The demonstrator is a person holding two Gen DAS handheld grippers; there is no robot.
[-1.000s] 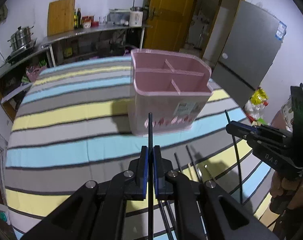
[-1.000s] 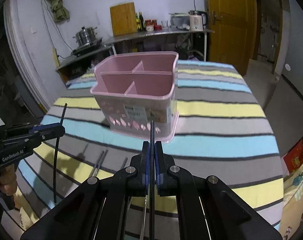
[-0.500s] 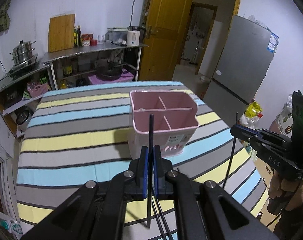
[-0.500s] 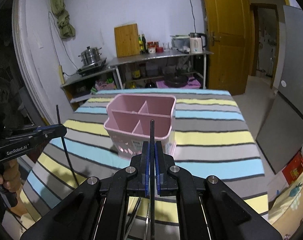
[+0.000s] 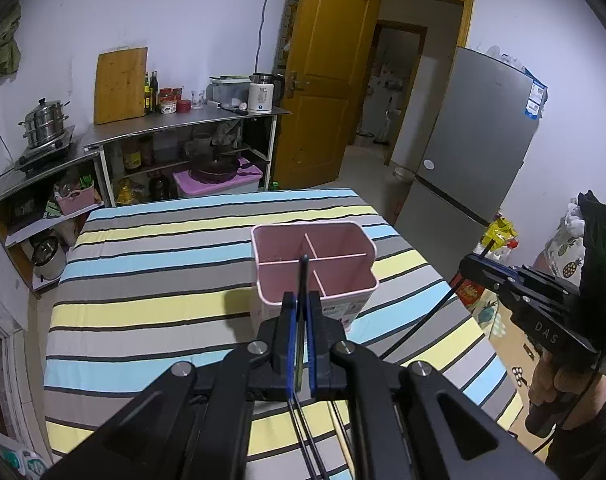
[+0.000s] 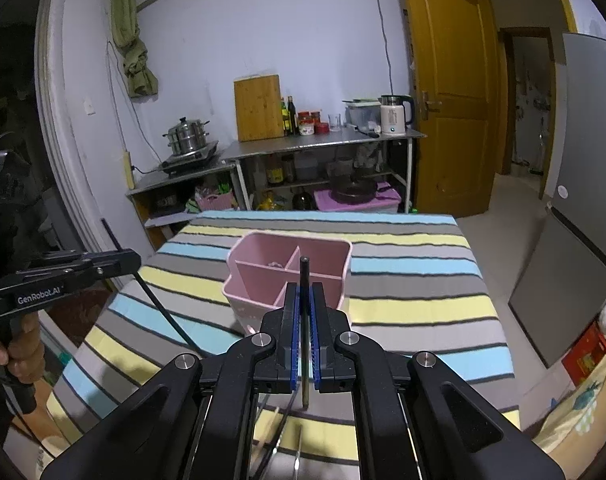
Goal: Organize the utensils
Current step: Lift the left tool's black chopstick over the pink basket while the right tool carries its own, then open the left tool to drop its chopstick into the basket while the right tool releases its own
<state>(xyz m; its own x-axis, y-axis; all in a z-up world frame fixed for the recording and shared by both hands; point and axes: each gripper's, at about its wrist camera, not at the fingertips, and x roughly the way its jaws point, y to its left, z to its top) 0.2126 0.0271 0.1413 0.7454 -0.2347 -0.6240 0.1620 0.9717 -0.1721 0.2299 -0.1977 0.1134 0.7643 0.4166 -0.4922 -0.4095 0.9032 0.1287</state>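
Two grippers, each clamped on one black chopstick: left gripper (image 5: 299,312) pinched left chopstick (image 5: 304,276) near its top, right gripper (image 6: 303,312) pinched right chopstick (image 6: 304,280) likewise, pads nearly touching. Held upright and high, probably to clear the rim of the pink caddy (image 5: 345,240) before dropping tips into a compartment. Caddy stood mid-table on the striped cloth (image 5: 143,280), empty as far as visible. Left view alone showed fridge (image 5: 483,140) and right gripper side-on with stick slanting down. Right view alone showed spare utensils (image 6: 291,440) lying at near table edge, type unclear.
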